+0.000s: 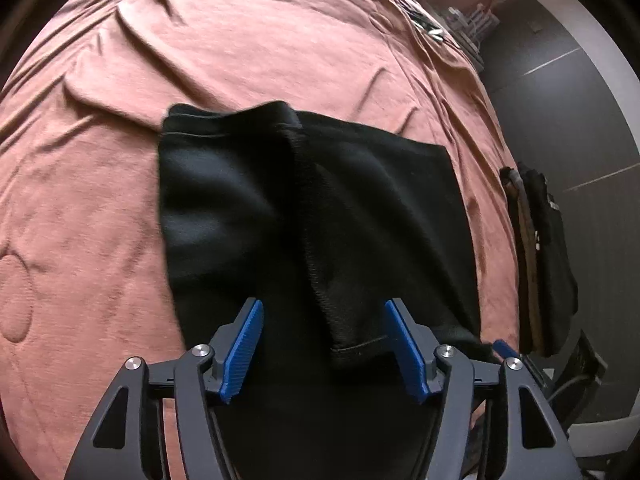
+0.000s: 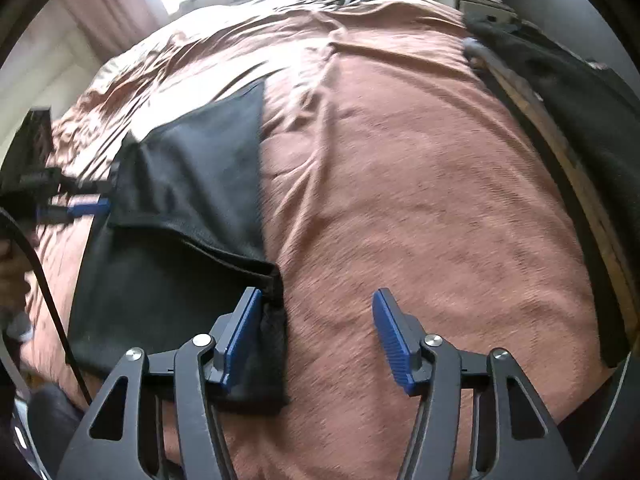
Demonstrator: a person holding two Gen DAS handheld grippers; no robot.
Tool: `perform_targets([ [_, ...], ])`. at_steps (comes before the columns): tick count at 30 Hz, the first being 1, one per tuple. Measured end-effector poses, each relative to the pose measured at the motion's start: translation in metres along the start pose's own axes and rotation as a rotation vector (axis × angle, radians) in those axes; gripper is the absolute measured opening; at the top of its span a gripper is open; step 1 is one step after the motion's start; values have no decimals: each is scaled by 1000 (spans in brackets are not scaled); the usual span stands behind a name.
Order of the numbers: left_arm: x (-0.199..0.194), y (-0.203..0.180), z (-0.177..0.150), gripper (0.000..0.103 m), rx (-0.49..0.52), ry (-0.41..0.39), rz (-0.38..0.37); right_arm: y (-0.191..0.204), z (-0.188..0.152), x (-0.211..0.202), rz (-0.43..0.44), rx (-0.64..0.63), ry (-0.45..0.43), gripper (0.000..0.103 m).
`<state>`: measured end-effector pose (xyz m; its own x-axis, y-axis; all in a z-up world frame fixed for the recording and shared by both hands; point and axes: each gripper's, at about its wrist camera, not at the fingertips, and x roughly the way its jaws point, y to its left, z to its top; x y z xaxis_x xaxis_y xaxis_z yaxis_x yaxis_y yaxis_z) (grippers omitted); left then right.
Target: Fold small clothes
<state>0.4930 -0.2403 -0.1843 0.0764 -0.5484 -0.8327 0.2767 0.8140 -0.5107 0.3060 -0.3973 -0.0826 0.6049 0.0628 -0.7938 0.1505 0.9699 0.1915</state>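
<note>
Black garment (image 1: 312,216) flat on pink bedspread (image 1: 100,200), part-folded (top flap doubled over). Left gripper (image 1: 324,344) above its near hem, fingers (image 1: 244,344) wide, cloth under but not pinched. Right gripper (image 2: 316,336) fingers wide too, garment's corner touching left finger (image 2: 240,340), rest over bare bedspread.

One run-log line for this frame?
left gripper: open over folded black cloth garment | right gripper: open, at its edge | garment on pink quilted bedspread
</note>
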Motion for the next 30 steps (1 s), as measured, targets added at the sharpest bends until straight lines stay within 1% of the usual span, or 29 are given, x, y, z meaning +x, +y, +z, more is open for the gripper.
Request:
perform_targets([
  [3,5,-7,0,66,4,3,-11,-2,0,-5,15,13,-11,53],
  [7,11,-13,5,66,-6,3,-40,-3,-6,-13,64,4,-14,53],
  [10,16,-19,10,67,-10,0,-63,-4,-11,-17,112,-4,1,53],
  [12,17,-23,14,67,-6,-5,-74,-1,-14,-15,126,-21,18,53],
  [16,22,-31,26,67,-9,-17,-104,1,-13,-6,112,-43,38,53],
  [25,35,-52,68,67,19,-55,-124,-3,0,6,98,-25,40,53],
  [30,47,-60,86,67,29,-64,-116,-5,6,14,82,-14,34,53],
])
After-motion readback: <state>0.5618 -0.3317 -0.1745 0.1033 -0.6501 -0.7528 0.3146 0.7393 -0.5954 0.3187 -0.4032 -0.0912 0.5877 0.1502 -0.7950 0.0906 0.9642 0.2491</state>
